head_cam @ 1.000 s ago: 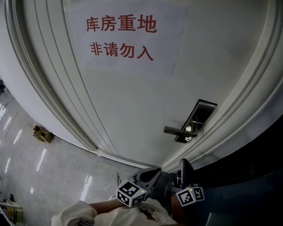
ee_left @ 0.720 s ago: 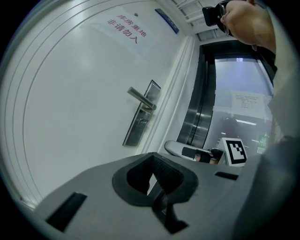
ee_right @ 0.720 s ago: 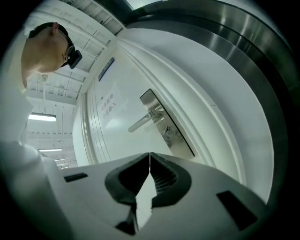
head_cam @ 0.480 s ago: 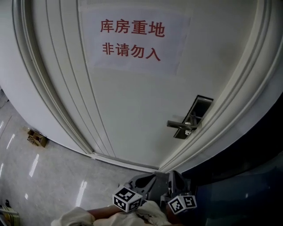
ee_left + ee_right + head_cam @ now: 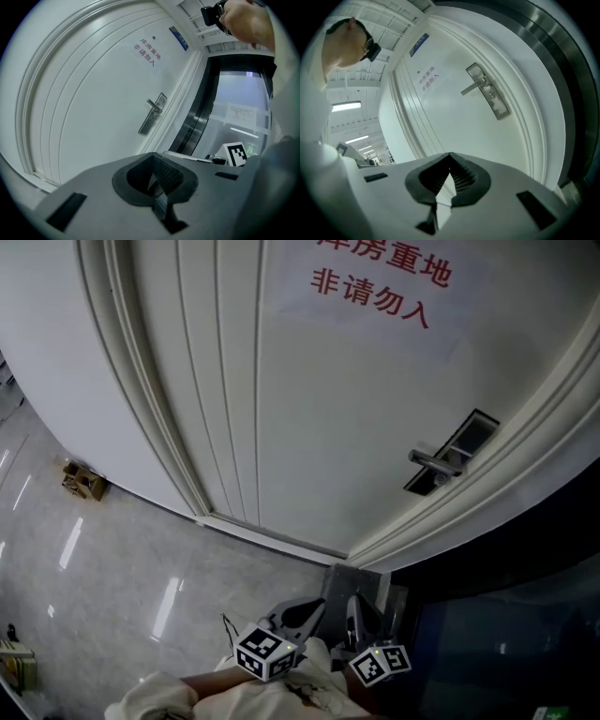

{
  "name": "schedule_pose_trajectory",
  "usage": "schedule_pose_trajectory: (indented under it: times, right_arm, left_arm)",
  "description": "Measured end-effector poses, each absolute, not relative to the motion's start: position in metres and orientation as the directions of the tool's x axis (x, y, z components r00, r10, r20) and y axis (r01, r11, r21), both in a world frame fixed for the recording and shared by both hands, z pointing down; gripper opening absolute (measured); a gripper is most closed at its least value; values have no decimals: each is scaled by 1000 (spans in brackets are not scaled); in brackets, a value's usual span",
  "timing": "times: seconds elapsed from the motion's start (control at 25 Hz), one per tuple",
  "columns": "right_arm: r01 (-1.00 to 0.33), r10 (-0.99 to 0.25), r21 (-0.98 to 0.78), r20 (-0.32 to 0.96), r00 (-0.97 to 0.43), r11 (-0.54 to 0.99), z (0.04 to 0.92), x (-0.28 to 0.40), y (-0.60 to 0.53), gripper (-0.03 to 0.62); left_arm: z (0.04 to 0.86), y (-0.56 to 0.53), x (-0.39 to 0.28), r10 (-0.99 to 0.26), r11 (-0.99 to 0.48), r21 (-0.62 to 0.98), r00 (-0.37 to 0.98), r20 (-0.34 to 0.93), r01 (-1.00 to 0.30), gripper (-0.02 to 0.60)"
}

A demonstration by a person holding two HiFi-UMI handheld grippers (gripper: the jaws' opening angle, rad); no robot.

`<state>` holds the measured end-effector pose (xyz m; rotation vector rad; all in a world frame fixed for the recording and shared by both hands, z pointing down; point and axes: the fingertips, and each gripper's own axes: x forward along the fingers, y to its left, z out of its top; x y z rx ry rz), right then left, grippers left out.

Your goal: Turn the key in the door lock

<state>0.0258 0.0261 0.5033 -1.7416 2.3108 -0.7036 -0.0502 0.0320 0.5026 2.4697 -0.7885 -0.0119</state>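
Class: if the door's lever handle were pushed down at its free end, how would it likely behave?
The handle looks like shiny metal: probably stiff and a little slippery. It juts sideways from its plate, so it would likely pivot there rather than bend.

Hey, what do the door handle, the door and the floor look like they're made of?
Door handle: likely metal with a brushed silver finish, going by the dull grey sheen it shares with its backplate.
Door: painted matte white, with moulded panel grooves; whether it is wood or steel underneath cannot be told.
Floor: probably polished stone or tile, glossy, since it reflects lights as bright streaks.
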Motion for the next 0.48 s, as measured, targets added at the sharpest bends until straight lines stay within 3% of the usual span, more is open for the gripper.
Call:
schedule_pose_trajectory:
  times: [0.24, 0.48]
  right_arm:
    - [-834, -939, -495, 94, -331, 245, 492, 10, 36, 6]
    - [-854, -946, -446, 48, -322, 268, 479, 41, 38, 6]
  left_arm:
    - [485, 44, -49, -538, -701, 472, 831, 142, -535, 0]
    - [470, 53, -3, -517, -739, 437, 848, 119, -512, 0]
